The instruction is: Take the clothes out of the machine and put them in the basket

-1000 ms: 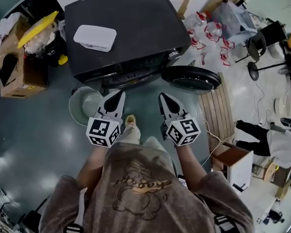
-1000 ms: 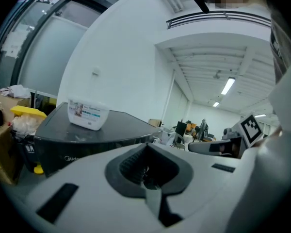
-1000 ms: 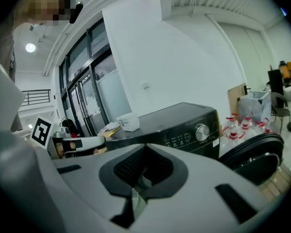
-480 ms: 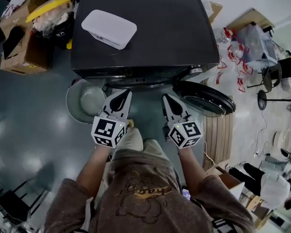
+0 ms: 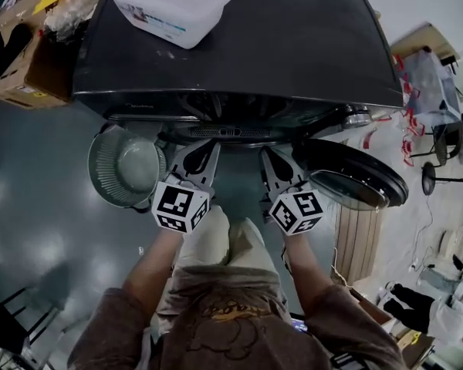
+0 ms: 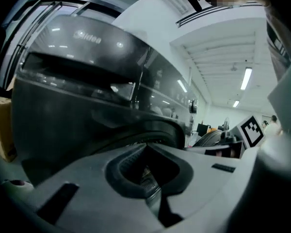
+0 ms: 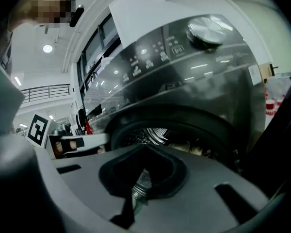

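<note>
Dark-grey machine (image 5: 293, 45) faces the person (image 5: 224, 314), door (image 5: 355, 179) open rightward.

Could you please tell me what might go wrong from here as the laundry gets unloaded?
Both the left claw and right claw are shut in front of the drum opening; unless opened, they would likely push the clothes instead of gripping. The open door hangs close beside the right claw and could get knocked. The basket sits off to the left, so trailing clothes might land on the floor.
</note>
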Demonstrator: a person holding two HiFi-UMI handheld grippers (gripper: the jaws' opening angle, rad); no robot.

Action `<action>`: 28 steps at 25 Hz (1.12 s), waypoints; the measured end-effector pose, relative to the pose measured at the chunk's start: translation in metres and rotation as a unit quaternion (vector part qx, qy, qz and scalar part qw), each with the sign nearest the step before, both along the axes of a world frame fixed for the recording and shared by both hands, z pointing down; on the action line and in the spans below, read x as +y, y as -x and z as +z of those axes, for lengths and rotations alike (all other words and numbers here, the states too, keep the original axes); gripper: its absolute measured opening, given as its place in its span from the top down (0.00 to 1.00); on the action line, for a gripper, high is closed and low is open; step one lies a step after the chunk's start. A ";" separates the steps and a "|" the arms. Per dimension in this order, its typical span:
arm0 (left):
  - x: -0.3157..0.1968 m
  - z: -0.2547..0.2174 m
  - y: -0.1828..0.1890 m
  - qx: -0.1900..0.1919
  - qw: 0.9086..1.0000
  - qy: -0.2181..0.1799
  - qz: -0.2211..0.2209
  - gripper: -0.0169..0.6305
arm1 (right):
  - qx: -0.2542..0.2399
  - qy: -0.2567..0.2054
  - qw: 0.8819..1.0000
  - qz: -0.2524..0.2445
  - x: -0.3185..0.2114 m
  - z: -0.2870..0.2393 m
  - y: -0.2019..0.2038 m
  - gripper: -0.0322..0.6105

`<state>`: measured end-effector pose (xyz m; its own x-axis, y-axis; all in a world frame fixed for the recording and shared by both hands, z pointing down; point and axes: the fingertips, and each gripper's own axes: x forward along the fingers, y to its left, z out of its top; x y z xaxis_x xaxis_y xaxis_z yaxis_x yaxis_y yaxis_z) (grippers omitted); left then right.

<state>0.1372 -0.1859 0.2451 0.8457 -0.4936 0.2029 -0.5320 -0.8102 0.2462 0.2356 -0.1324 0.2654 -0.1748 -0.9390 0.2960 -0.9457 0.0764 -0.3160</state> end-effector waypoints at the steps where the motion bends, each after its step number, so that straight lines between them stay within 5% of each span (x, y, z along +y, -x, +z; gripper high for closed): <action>1: -0.004 0.013 -0.004 0.005 1.000 0.000 0.000 0.96 | -0.001 -0.003 1.000 0.001 -0.004 0.013 -0.002 0.95; 14: -0.027 0.131 -0.036 0.029 0.998 -0.061 -0.008 0.96 | 0.018 -0.053 0.998 -0.003 -0.027 0.145 -0.017 0.95; 28: -0.006 0.163 -0.025 0.012 0.995 -0.096 -0.021 0.96 | 0.037 -0.082 0.996 -0.017 -0.007 0.173 -0.017 0.95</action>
